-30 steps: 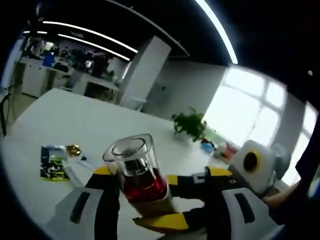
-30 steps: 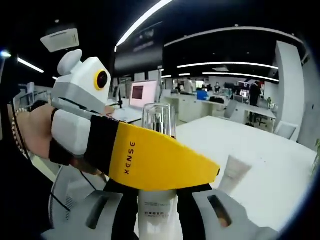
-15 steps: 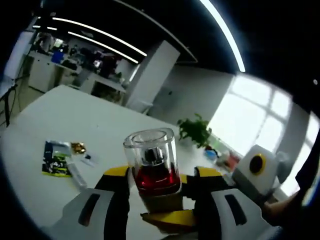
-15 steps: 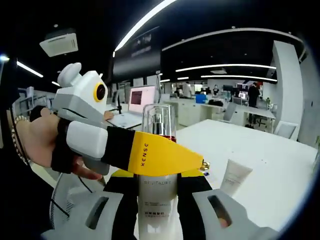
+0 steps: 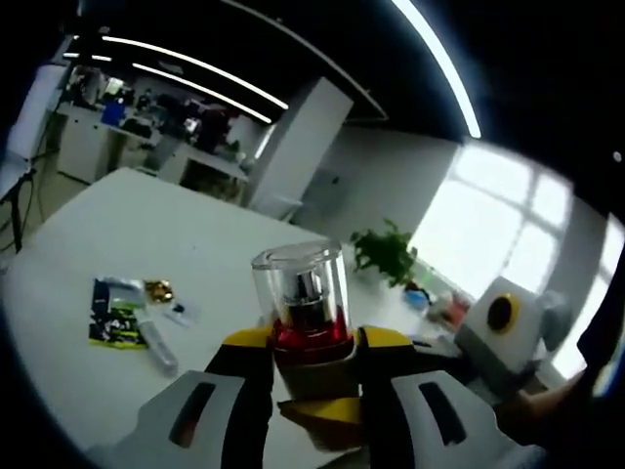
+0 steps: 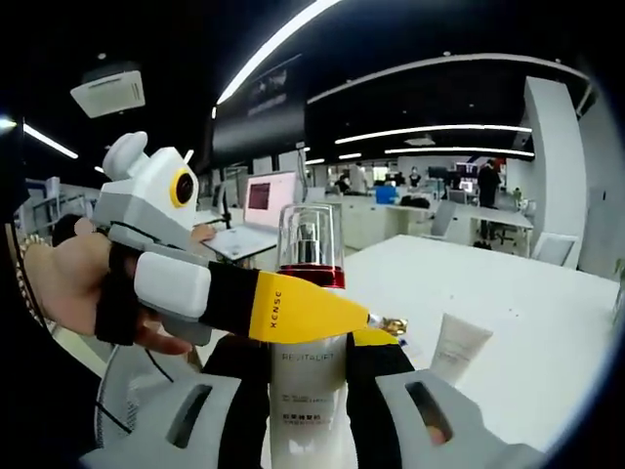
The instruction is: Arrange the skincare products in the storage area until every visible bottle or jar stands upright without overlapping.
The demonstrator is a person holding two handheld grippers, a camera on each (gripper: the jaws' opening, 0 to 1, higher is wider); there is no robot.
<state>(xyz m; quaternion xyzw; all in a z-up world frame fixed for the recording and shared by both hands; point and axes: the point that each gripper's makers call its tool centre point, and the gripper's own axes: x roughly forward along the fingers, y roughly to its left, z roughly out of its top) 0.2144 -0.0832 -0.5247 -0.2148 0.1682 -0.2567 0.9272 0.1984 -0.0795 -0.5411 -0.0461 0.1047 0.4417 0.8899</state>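
Red-filled serum bottle [image 6: 311,322] at frame centre, upright, clamped by both left tongs [image 5: 314,363] and right tongs [image 6: 309,376].

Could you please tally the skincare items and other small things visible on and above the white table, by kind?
Pump bottle, held: 1
White tube: 1
Printed sachet: 1
Gold-wrapped item: 1
Clear stick-like item: 1
Total: 5

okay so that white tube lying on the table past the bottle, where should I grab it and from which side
Grip the white tube across its rounded body, below the flattened crimped end, coming down from above. It seems to lie flat on the white table, so a side approach would likely only slide it, and the flat end gives little to squeeze. The right gripper is shut on the bottle, so free a gripper first.
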